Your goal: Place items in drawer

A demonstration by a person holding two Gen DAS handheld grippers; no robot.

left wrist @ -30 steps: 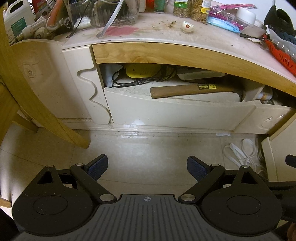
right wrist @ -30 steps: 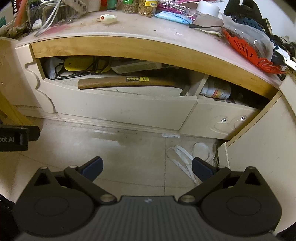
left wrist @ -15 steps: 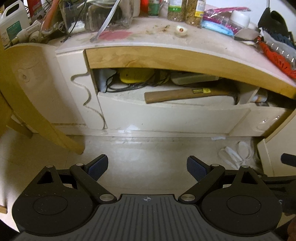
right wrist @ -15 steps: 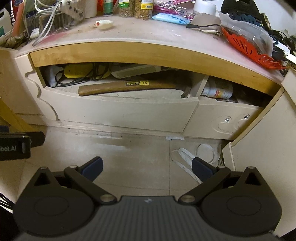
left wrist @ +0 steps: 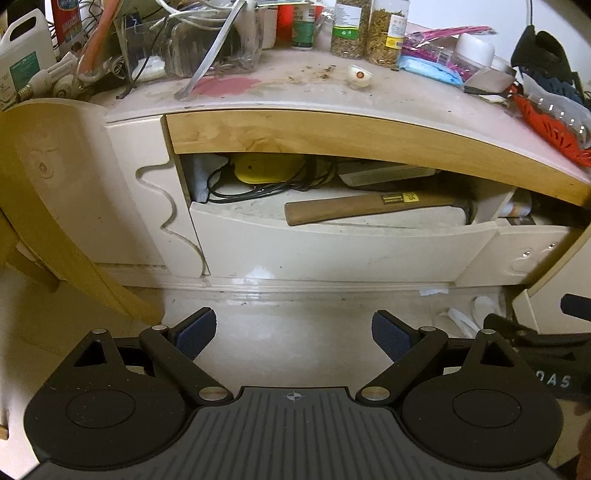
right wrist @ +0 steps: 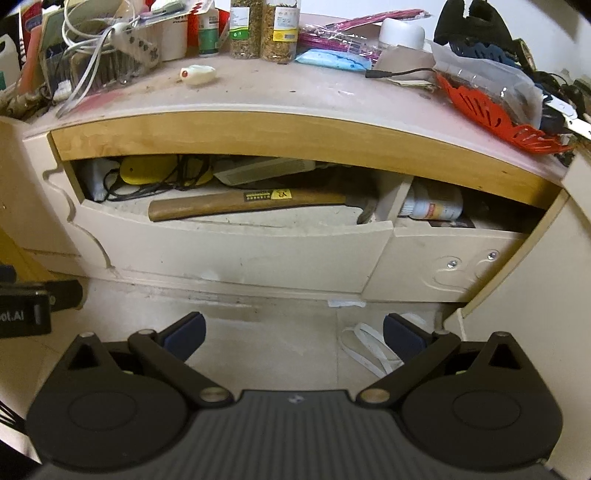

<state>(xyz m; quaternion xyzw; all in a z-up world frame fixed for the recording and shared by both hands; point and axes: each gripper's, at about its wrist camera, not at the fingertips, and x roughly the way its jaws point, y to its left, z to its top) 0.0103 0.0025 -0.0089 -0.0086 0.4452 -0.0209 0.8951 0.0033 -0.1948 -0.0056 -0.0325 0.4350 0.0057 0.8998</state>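
1. The left gripper hangs above the pale floor with its jaws spread wide and nothing between its two blue pads.
2. The right gripper is the same: jaws released, both pads bare, over the floor in front of the cabinet.
3. Two drawers stand pulled out side by side under the wooden edge of the counter: a wide drawer on the left and a narrow drawer on the right, parted by one slanted divider.
4. The wide drawer holds one hammer with a wooden handle and a yellow and black label, lying lengthways near the front, its head toward the divider. Behind it are one yellow object tangled with black cables, one pale flat box, and one white thing in the far left corner that I cannot identify.
5. The narrow drawer holds one white bottle lying on its side.
6. On the counter stand two jars of brownish contents, side by side. Nearby lie one small white object, one blue packet, one pink packet, one white lid or tub and one red slotted plastic piece.
7. One white power strip with trailing cords sits at the counter's left end.
8. One loop of white strap lies on the floor, just beside the right gripper's right pad.
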